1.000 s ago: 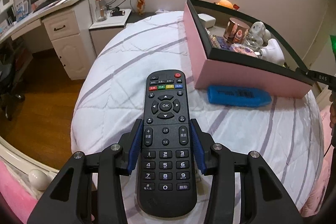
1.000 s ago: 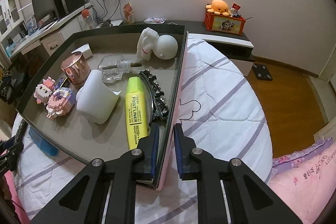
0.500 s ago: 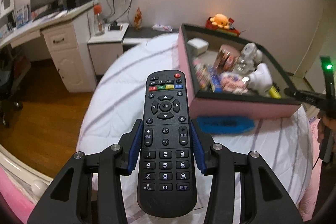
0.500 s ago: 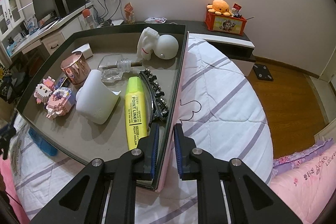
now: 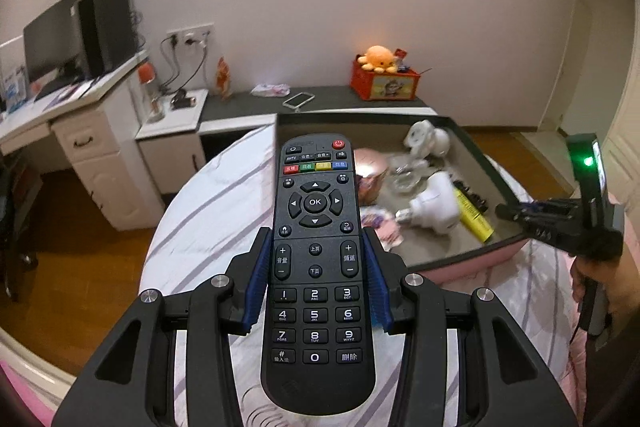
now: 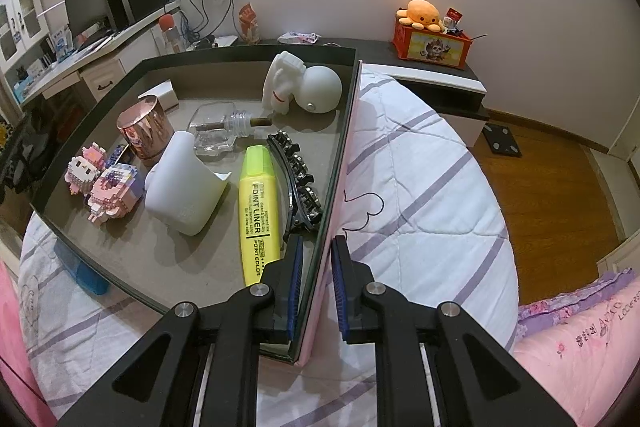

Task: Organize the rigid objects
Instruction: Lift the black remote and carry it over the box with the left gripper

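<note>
Remote control [image 5: 315,267], clamped in the left hand-held gripper [image 5: 316,283], has risen off the bed [image 5: 208,211] toward the pink box [image 6: 338,163], likely next to go inside; the right hand-held gripper [image 6: 316,279] stays clenched on the box's wall.

walls: plain white around me | floor [image 6: 552,195]: wood | desk [image 5: 92,131]: white, left, monitor [image 5: 52,47] on it | bed [image 6: 420,187]: white quilt, purple stripes | light: warm, dim
</note>
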Available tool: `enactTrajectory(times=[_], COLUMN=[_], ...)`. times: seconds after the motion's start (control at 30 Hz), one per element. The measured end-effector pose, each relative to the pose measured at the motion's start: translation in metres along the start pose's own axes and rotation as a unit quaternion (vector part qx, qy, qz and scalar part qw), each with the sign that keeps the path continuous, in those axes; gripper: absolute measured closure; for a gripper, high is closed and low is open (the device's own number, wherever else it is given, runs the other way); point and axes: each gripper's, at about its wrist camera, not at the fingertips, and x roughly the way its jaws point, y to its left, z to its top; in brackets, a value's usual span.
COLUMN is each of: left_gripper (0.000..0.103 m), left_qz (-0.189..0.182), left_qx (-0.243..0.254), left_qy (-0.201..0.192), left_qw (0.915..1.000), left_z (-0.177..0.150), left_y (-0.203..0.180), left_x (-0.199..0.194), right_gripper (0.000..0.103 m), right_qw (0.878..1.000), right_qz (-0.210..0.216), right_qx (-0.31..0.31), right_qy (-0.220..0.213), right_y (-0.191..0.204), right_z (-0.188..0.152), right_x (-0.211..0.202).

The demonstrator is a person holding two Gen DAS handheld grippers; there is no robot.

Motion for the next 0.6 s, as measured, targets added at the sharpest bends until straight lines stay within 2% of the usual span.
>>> enactTrajectory(times=[0.23,0.47,0.6], left_gripper=[0.059,0.059,0.059], left_qz=[-0.054,-0.058,-0.073], left_qx=[0.004,0.009,0.024], left_qy=[0.005,0.039,0.051], left_qw=[0.9985,0.9975,0.9958], left_z=[0.029,0.039,0.04], left_y=[-0.016,-0.028,-0.045], left_x=[0.022,0.063,0.077], right_gripper=[0.089,0.089,0.089], right_qw=[1.0,1.0,1.0], right_qz=[0.0,0.001,-0.001], right_qx=[0.004,0.003,0.0], right_qy=[0.0,0.001,0.003], right_y=[-0.001,0.0,0.001], right_z=[0.0,0.0,0.001], right_x=[0.0,0.0,-0.001])
